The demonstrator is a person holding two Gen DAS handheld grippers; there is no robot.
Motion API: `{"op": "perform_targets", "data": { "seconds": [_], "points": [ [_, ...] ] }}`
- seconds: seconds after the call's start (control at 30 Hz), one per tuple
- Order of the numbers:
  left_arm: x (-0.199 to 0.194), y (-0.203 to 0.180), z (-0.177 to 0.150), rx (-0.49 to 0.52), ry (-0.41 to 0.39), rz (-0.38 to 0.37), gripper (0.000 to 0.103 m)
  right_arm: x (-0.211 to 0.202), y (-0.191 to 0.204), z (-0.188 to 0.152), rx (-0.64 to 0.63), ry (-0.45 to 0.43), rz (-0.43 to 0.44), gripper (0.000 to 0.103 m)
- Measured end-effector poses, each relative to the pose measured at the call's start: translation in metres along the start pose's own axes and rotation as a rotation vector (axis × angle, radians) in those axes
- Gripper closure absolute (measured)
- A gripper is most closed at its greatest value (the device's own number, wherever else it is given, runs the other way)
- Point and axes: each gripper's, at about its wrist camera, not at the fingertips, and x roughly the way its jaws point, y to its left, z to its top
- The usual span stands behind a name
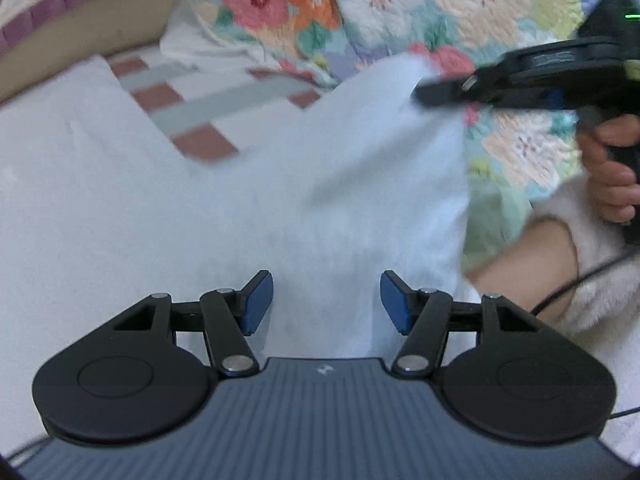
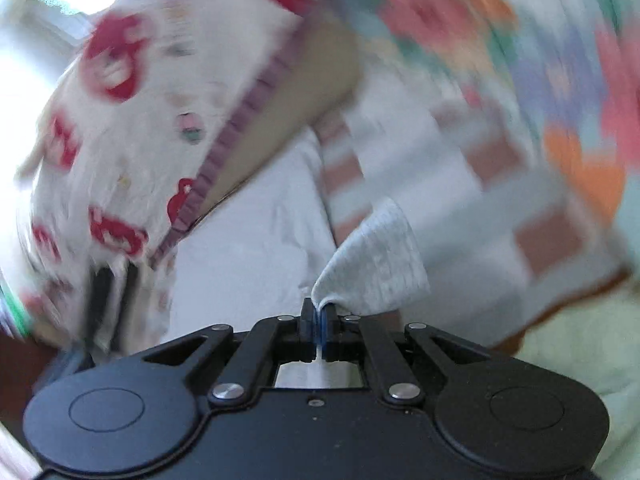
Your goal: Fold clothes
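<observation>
A pale grey-white garment (image 1: pixel 248 208) lies spread over the bed and fills most of the left wrist view. My left gripper (image 1: pixel 326 300) hovers over its near part, open, with nothing between the blue pads (image 1: pixel 256 300). My right gripper (image 1: pixel 424 94) reaches in from the right, held by a hand (image 1: pixel 612 176), and lifts the garment's far right corner. In the right wrist view that gripper (image 2: pixel 319 316) is shut on a fold of the grey garment (image 2: pixel 380 260), which bunches out above the fingertips. That view is motion-blurred.
A checked sheet (image 1: pixel 208 96) in red, grey and white covers the bed. A floral quilt (image 1: pixel 400 8) lies at the back and right. A cushion with purple trim (image 1: pixel 48 4) sits at the back left. The person's white fuzzy sleeve (image 1: pixel 592 280) is at the right.
</observation>
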Motion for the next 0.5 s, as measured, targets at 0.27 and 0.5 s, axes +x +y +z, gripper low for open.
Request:
{"op": "perform_targets", "data": {
  "seconds": [0.27, 0.5],
  "points": [
    [0.002, 0.013, 0.001, -0.16, -0.007, -0.161, 0.043, -0.007, 0.031, -0.002, -0.218, -0.036, -0.15, 0.099],
    [0.008, 0.002, 0.001, -0.121, -0.004, -0.197, 0.043, -0.017, -0.003, -0.001, -0.043, -0.039, -0.174, 0.099]
  ]
}}
